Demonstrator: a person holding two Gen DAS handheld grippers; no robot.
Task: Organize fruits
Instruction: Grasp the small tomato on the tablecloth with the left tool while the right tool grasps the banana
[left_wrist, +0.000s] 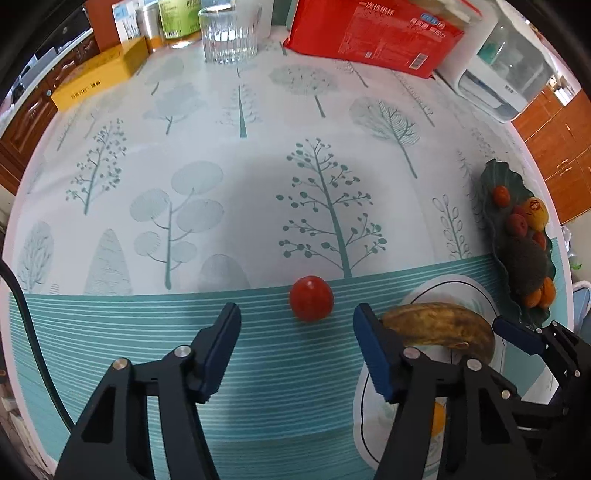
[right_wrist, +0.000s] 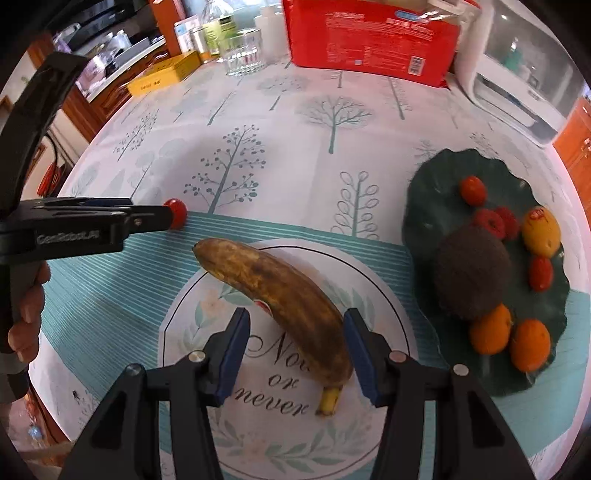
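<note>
We see the browned banana lying on the round white printed plate; left of it, behind, the small red tomato sits on the tabletop, and the dark green leaf-shaped dish of fruit lies right.

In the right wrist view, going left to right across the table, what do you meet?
Left gripper → small red cherry tomato → brown overripe banana on white printed plate → dark green leaf-shaped dish of fruit.

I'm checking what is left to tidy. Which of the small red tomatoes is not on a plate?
The loose tomato on the tablecloth, just ahead of the open left gripper. The others lie on the dark green leaf plate.
</note>
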